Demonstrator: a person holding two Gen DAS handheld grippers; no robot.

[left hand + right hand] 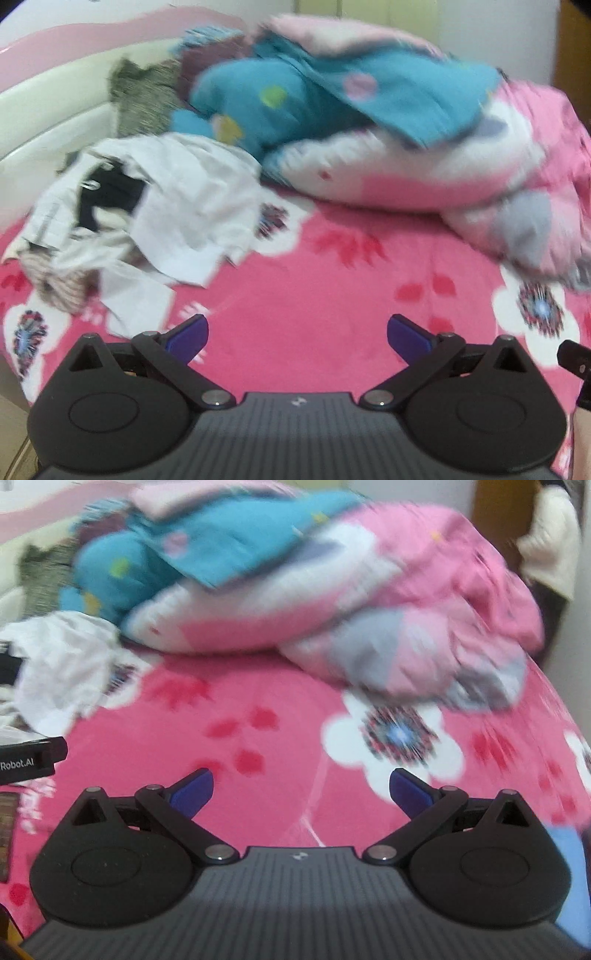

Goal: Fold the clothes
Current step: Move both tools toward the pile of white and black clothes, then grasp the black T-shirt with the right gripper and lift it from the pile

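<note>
A pink flowered bedcover fills most of both views, and it lies flat and bare directly ahead of the two tools. At the far side a rumpled pink and white quilt is heaped, with teal spotted bedding on top of it. These look like bedding, not the clothes to fold.

The clothes are the crumpled white garment, with something dark inside its folds and a beige knit piece at its near end. This heap lies ahead and to the left of the left gripper. Its long axis seems to run from near-left to far-right, but the blur makes this uncertain. In the right wrist view the same heap is only at the far left border, so the left hand is clearly the nearer one.

Both the left gripper and the right gripper have their blue fingers spread wide and they hold nothing.

The bed's left edge meets a cream padded board, close behind the heap, so room there is small. The bare bedcover to the right gives good space to spread the garment.
</note>
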